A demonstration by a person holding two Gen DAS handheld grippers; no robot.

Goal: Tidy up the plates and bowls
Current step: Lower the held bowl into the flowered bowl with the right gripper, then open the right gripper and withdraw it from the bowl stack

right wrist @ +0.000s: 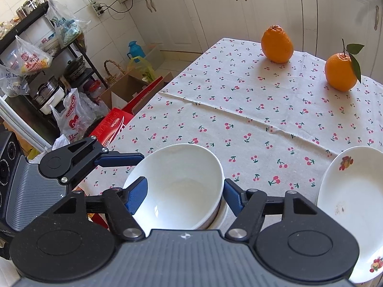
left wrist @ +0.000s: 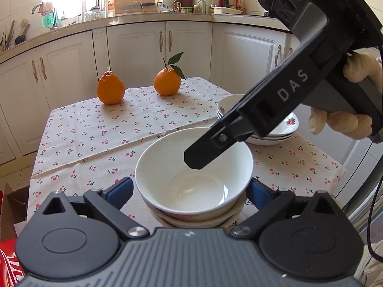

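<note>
1. A white bowl (left wrist: 195, 169) is sitting on top of a short stack of bowls (left wrist: 191, 220) near the 6 o'clock edge of the desk (left wrist: 95, 138) in the left wrist view, its rim standing clear of the ones nested beneath.
2. The left gripper (left wrist: 189, 191) is straddling that top bowl with its jaws spread wide; the blue pads (left wrist: 119, 191) are standing off the bowl wall on both sides, gripping nothing.
3. The right gripper (right wrist: 183, 195) is reaching in over the same bowl (right wrist: 177, 186) from about 2 o'clock in the left view, held by a gloved hand (left wrist: 347, 117). In its own view one blue pad is lying inside the rim at 9 o'clock and the other outside at 3 o'clock; the jaws are partly open and I cannot tell whether the pads are pressing on the bowl wall.
4. A stack of plates (left wrist: 275, 131) with fruit prints is resting at 3 o'clock of the bowl, near but apart, partly hidden behind the right gripper; a strip of cherry-print cloth is showing between them.
5. Two oranges (left wrist: 110, 87) are standing well apart toward the 12 o'clock edge, one with a leafy stem (left wrist: 167, 81), leaving the middle of the cloth open.
6. Beyond the 9 o'clock edge, a red box (right wrist: 112, 124) and bags are crowding the floor; white cabinets (left wrist: 136, 47) are lining the far side.
</note>
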